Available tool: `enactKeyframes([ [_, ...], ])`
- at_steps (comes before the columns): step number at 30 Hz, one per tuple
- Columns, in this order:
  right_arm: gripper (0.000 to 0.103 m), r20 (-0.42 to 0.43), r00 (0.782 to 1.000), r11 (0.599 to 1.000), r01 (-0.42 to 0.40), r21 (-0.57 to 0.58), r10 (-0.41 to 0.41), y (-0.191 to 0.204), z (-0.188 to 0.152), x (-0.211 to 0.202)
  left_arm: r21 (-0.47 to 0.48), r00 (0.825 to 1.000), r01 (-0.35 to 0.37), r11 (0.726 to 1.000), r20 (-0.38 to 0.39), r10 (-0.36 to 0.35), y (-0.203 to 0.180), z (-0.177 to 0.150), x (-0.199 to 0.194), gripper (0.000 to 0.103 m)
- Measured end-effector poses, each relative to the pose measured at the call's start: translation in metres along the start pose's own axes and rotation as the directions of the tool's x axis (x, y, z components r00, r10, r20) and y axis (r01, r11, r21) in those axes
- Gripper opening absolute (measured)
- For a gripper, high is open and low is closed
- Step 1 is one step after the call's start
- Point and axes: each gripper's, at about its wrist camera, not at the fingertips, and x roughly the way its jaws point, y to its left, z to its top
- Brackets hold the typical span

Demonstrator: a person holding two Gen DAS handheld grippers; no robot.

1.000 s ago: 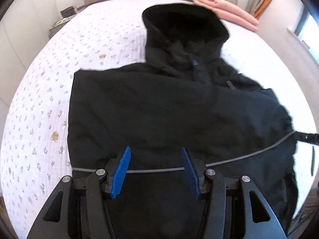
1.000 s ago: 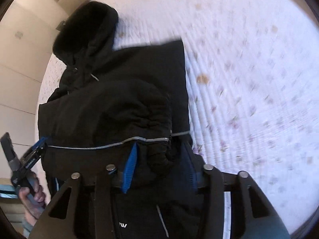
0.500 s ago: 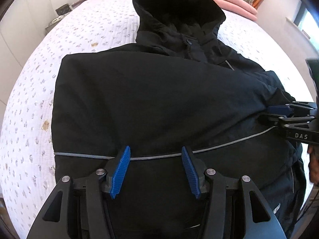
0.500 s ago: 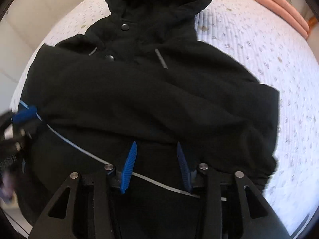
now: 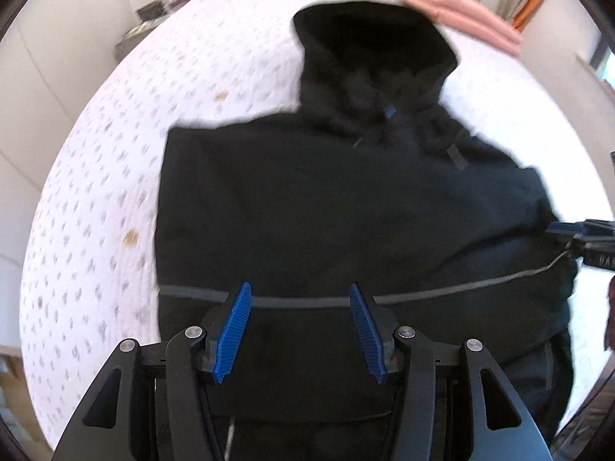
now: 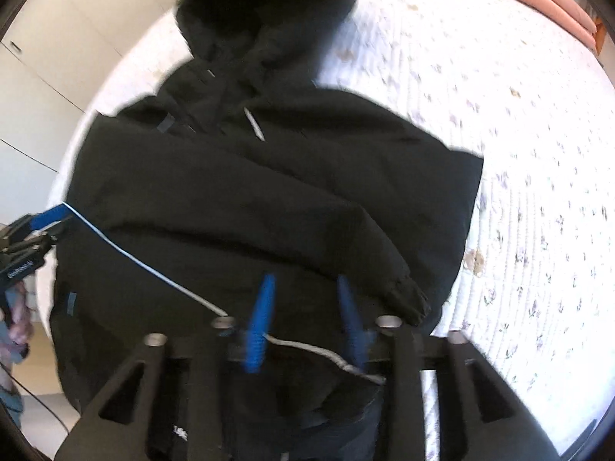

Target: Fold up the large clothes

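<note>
A large black hooded jacket (image 5: 346, 207) lies on the white patterned bed (image 5: 115, 176), hood toward the headboard, sleeves folded in across the body. A grey reflective stripe (image 5: 461, 288) runs across its lower part. My left gripper (image 5: 298, 307) has its jaws apart over the stripe near the jacket's lower left edge, with black cloth between them. My right gripper (image 6: 305, 299) has its jaws apart over the lower right part of the jacket (image 6: 269, 192), beside the sleeve cuff (image 6: 407, 296). Each gripper shows at the edge of the other's view.
Folded pink cloth (image 5: 461, 19) lies at the head of the bed. White wardrobes (image 5: 46, 38) stand on the left, with a nightstand (image 5: 142, 27) beside the bed. The jacket's hem hangs over the bed's near edge.
Both views pulled back and swung; the jacket looks further away than half a second ago. The images are motion-blurred. The jaws keep about the same width.
</note>
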Motion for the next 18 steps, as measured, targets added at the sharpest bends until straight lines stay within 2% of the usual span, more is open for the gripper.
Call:
enactKeyframes([
  [3, 0.056, 0.047, 0.998, 0.999, -0.038, -0.014, 0.039, 0.019, 0.009, -0.005, 0.025, 0.999, 0.031, 0.999, 0.040, -0.032, -0.015, 0.021, 0.005, 0.060],
  [6, 0.056, 0.046, 0.999, 0.999, -0.020, -0.033, 0.022, 0.037, 0.021, 0.009, 0.039, 0.998, 0.044, 0.998, 0.044, -0.045, -0.024, 0.040, 0.025, 0.060],
  [9, 0.056, 0.023, 1.000, 1.000, -0.003, -0.025, 0.004, 0.045, 0.031, 0.025, 0.032, 0.999, 0.024, 0.999, -0.026, -0.024, -0.025, 0.052, 0.059, 0.060],
  [11, 0.056, -0.057, 0.996, 0.997, 0.067, -0.029, -0.069, 0.053, 0.036, 0.062, 0.039, 0.995, 0.003, 0.999, -0.103, 0.001, -0.027, 0.054, 0.086, 0.060],
  [12, 0.057, -0.087, 0.993, 0.997, 0.077, -0.031, -0.079, 0.053, 0.035, 0.077, 0.049, 0.994, 0.000, 0.999, -0.106, 0.006, -0.028, 0.054, 0.093, 0.061],
  [15, 0.057, -0.067, 0.987, 0.987, 0.137, -0.088, -0.143, 0.065, 0.034, 0.086, 0.076, 0.995, -0.006, 0.997, -0.103, 0.014, -0.031, 0.055, 0.094, 0.064],
  [18, 0.057, -0.083, 0.990, 0.992, 0.105, -0.064, -0.110, 0.062, 0.039, 0.082, 0.054, 0.994, 0.039, 0.998, -0.101, -0.033, -0.025, 0.059, 0.083, 0.064],
])
